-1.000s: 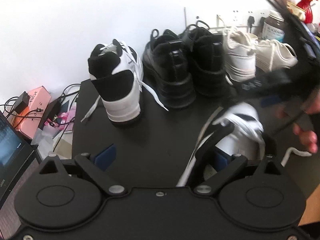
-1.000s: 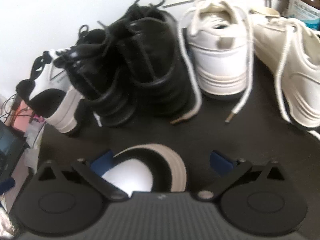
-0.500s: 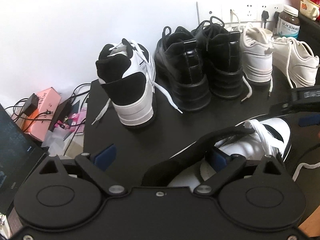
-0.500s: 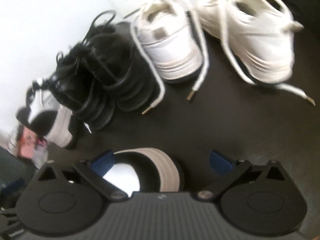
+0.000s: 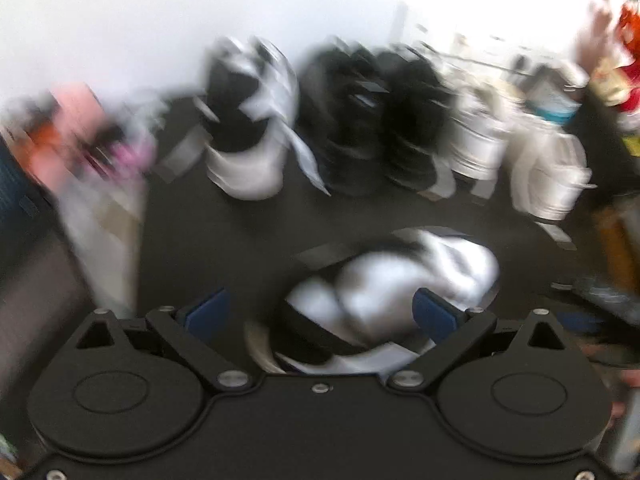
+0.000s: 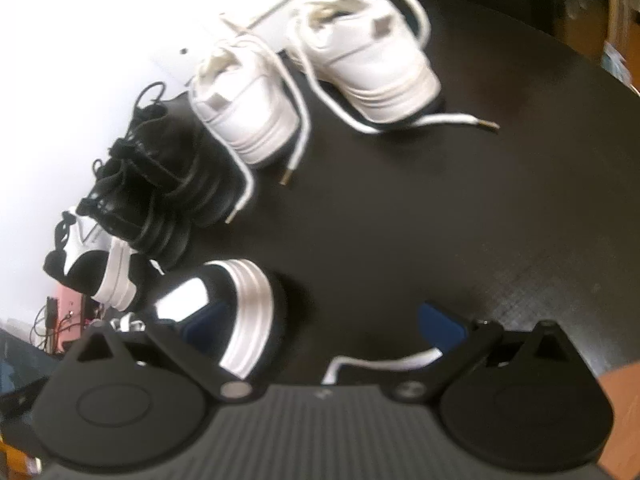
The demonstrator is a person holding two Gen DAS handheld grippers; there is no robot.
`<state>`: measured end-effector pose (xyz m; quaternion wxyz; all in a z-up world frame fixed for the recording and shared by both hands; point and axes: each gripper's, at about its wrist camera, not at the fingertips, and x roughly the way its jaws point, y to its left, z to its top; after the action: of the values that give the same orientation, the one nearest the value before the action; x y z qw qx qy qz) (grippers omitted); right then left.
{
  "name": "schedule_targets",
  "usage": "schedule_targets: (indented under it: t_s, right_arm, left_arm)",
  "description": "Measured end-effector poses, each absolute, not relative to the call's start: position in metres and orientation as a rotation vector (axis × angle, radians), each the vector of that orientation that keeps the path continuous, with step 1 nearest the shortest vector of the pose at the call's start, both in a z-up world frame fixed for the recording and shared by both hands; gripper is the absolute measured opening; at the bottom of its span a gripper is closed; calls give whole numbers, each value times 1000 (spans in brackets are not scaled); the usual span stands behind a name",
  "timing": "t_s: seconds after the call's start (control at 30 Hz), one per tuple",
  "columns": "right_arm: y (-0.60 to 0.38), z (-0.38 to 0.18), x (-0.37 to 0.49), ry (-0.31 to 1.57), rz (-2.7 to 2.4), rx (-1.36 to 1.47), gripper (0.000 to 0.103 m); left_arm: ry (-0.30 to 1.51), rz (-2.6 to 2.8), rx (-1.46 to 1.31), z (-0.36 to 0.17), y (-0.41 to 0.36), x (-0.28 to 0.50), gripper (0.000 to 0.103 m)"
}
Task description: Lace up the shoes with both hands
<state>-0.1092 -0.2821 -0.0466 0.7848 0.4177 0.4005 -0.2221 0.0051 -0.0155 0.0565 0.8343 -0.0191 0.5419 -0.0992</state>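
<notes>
While the left wrist view smears badly with motion, the main facts hold up. Left gripper has its fingers spread wide, blue pads well apart, nothing between them clamped. Half a second back this view was sharp and steady; the blur means the left hand is now swinging fast.

Black-and-white sneaker lies on the dark surface just ahead of the left fingers, on its side or tilted; the blur hides which. In the right wrist view the same sneaker shows its striped sole at lower left, with the left finger of the right gripper overlapping it; whether they touch, I cannot tell. Right fingers also stand wide open, holding nothing. A loose white lace runs across the surface between the right fingers, close to the gripper body.

Since half a second ago the right camera has rolled and drawn in: the lace end was not in that view then and now sits inside the open fingers.

Row at the back: second black-and-white sneaker, pair of black shoes, pair of white sneakers with laces trailing loose.

Judgement: lacing proper has not begun. Both hands are repositioning around the near sneaker, and the right side looks best placed to close on the lace end. Left needs to settle before any steadying of the shoe.
</notes>
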Motion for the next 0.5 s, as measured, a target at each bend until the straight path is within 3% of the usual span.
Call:
schedule_targets:
  t_s: [0.13,0.5]
  right_arm:
    - [-284,-45,-121,866,-520,915,102]
    - [-282,-44,-135,902,-548,908,102]
  left_arm:
    - [1183,-191,54,48,-45,-13,103]
    - [1273,-247,-5,35,-48,-19,103]
